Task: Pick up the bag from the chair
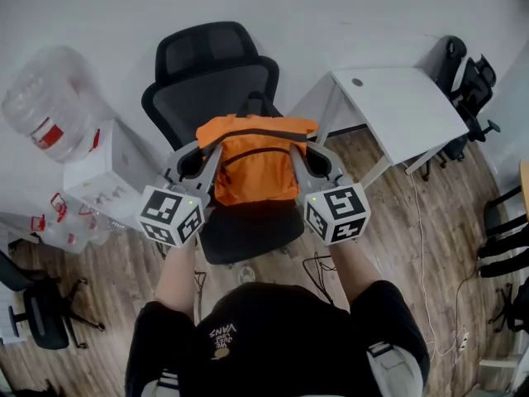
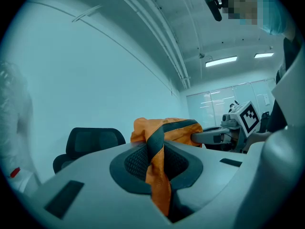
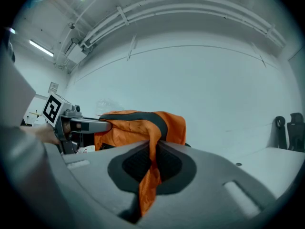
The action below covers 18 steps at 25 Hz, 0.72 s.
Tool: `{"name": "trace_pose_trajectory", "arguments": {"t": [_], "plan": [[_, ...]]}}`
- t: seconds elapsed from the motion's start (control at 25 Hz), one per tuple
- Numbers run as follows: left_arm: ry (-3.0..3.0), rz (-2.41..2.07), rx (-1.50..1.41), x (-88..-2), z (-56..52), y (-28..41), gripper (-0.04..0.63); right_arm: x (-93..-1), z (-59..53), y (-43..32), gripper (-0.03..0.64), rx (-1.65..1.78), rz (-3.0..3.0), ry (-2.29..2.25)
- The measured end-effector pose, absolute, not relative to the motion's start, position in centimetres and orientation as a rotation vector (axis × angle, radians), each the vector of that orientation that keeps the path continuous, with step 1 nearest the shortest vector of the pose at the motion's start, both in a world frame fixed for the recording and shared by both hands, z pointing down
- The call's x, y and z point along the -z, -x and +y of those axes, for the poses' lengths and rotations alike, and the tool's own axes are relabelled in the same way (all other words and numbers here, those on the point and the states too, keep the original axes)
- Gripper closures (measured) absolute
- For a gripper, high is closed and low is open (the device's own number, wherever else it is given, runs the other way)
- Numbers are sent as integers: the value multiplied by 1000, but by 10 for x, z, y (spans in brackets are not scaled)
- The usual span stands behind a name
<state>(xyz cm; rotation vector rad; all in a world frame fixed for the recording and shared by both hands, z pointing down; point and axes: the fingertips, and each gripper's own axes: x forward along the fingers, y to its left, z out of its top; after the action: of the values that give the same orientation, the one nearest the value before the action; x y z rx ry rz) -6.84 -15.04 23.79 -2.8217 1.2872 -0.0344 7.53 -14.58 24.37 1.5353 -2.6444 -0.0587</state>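
Where the head view looks down, I list: black chair (image 1: pixel 207 73), backrest against the white wall (image 1: pixel 331 15), seat toward me; white desk (image 1: pixel 397 110) just right of it, one corner near the chair; white cabinet (image 1: pixel 107 168) and clear water bottle (image 1: pixel 45 106) to the left; wooden floor (image 1: pixel 430 246) open on both sides of the seat. Orange bag (image 1: pixel 252 168) hangs over the seat between my two grippers, my left gripper (image 1: pixel 216 149) pinching its upper left corner, my right gripper (image 1: pixel 296 151) its upper right corner

Left gripper view: left gripper (image 2: pixel 159 166) clamped on a fold of orange fabric with a dark strap (image 2: pixel 155 142), which runs up to the bag (image 2: pixel 174 130) just ahead; chair (image 2: pixel 90 144) lower left; bare wall (image 2: pixel 95 70) beyond; right gripper (image 2: pixel 205 137) at the bag's far side

Right gripper view: right gripper (image 3: pixel 150 171) shut on a like fold of fabric and strap (image 3: pixel 155 125); bag (image 3: pixel 128 128) just ahead and to the left; left gripper (image 3: pixel 90 125) at its far end; desk (image 3: pixel 276 161) lower right, well apart; open wall (image 3: pixel 214 80) behind
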Motion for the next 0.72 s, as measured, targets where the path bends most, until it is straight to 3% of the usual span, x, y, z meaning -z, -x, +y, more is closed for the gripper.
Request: {"name": "trace_pose_trajectory", "arguments": {"t": [0.72], "plan": [[2809, 1271, 26, -227, -141, 68, 544, -236, -138, -76, 611, 45, -2670, -1565]]}}
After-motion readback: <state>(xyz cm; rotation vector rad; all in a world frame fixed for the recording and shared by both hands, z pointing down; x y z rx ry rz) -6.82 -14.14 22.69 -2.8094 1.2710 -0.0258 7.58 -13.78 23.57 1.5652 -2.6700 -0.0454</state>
